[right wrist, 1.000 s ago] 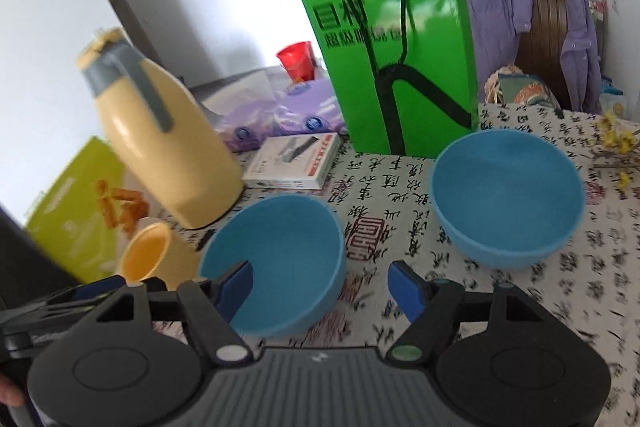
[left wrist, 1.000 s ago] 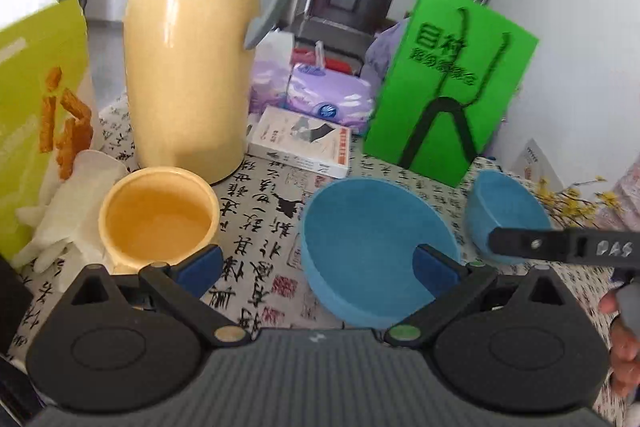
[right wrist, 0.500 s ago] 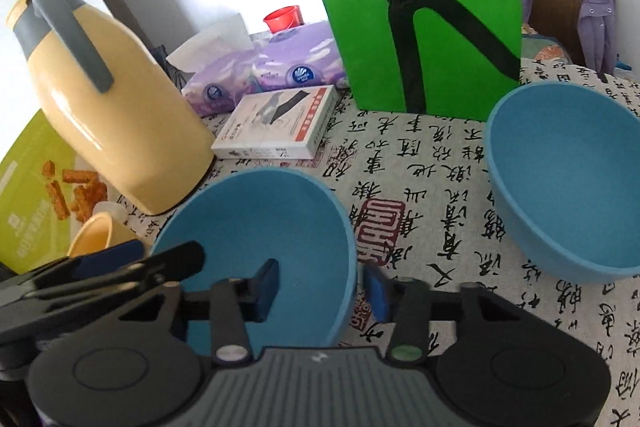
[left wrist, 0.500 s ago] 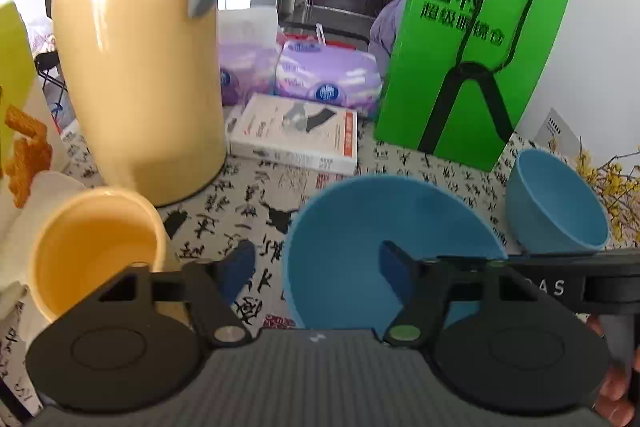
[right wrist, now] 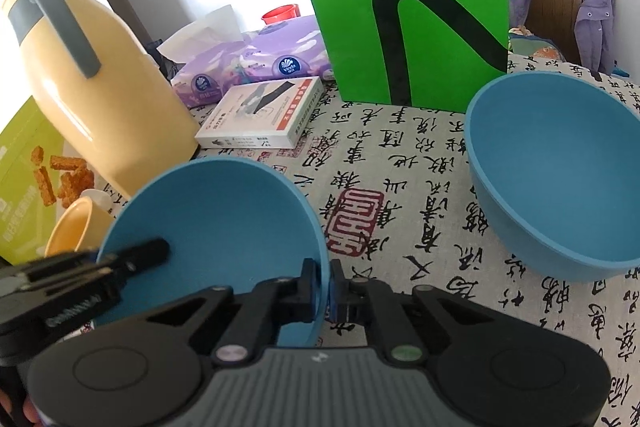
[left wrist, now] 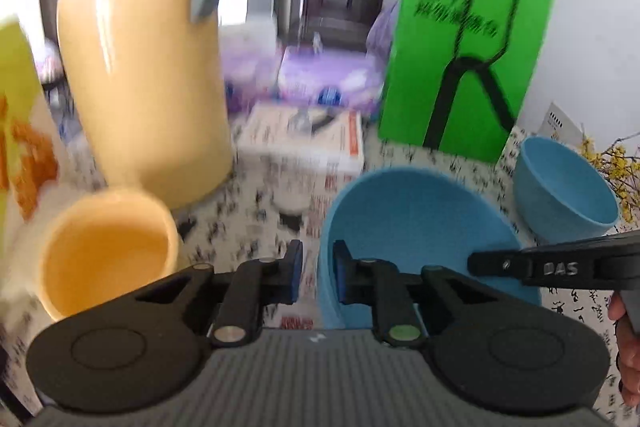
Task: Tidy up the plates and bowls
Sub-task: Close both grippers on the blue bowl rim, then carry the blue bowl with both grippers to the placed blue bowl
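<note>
A near blue bowl is tilted between both grippers. My left gripper is shut on its left rim, one finger inside and one outside. My right gripper is shut on its right rim the same way. The left gripper also shows in the right wrist view at the bowl's far rim. A second blue bowl stands upright on the table to the right. A small yellow bowl sits at the left.
A tall yellow thermos jug stands at the back left. A green paper bag stands behind the bowls, with a white box and purple tissue packs beside it. A green snack bag is far left.
Both grippers have closed on opposite rims of the near blue bowl, and it has tipped up. The left view blurs from motion.
</note>
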Demonstrator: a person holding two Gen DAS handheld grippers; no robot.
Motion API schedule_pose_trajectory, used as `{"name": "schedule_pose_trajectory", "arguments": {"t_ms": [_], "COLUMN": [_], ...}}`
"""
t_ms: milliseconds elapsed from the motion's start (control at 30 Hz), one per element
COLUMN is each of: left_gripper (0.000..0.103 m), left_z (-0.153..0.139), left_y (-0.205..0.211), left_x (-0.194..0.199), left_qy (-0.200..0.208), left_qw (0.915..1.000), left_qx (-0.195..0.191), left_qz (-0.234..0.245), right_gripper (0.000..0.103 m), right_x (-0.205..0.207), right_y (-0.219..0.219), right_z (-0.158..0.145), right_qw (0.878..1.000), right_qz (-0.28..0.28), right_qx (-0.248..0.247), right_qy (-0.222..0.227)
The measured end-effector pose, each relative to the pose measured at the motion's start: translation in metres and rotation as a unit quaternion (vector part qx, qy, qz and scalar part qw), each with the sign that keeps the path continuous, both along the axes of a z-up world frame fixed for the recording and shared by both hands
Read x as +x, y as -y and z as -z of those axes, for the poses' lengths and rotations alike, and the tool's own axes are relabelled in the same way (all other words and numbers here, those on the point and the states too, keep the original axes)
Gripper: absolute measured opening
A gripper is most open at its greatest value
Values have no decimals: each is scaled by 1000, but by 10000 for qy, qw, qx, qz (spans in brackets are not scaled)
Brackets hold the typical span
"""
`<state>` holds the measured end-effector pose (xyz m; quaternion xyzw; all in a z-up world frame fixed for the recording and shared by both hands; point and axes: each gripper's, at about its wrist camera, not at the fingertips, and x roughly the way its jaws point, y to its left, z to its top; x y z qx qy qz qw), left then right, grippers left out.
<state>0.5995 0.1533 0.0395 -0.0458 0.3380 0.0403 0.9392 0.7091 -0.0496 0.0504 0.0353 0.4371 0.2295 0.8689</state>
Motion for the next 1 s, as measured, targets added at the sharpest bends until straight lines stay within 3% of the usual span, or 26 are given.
{"name": "schedule_pose_trajectory", "arguments": {"t_ms": [100, 200, 233, 300, 367, 700, 1000], "left_gripper": [42, 43, 41, 17, 10, 7, 7], "left_z": [-9, -1, 4, 12, 15, -21, -61], "left_y": [3, 6, 6, 6, 7, 19, 32], "left_x": [-3, 8, 12, 15, 14, -12, -85], "left_qy": [232, -100, -257, -404, -386, -104, 197], "left_qw": [9995, 9994, 9993, 9991, 9993, 9999, 9994], "left_qx": [184, 342, 277, 146, 14, -85, -266], "left_qz": [78, -45, -22, -12, -9, -20, -48], "right_gripper": [6, 6, 6, 6, 6, 6, 6], "right_x": [1, 0, -1, -2, -4, -30, -97], "right_y": [3, 4, 4, 4, 4, 22, 41], "right_z": [1, 1, 1, 0, -2, -33, -73], "right_qw": [10000, 9999, 10000, 10000, 9999, 9997, 9989], "right_qz": [21, 11, 10, -10, -45, -10, -175], "right_qx": [83, 86, 75, 67, 114, 193, 318], "right_qy": [-48, -53, -45, -27, -23, 158, 303]}}
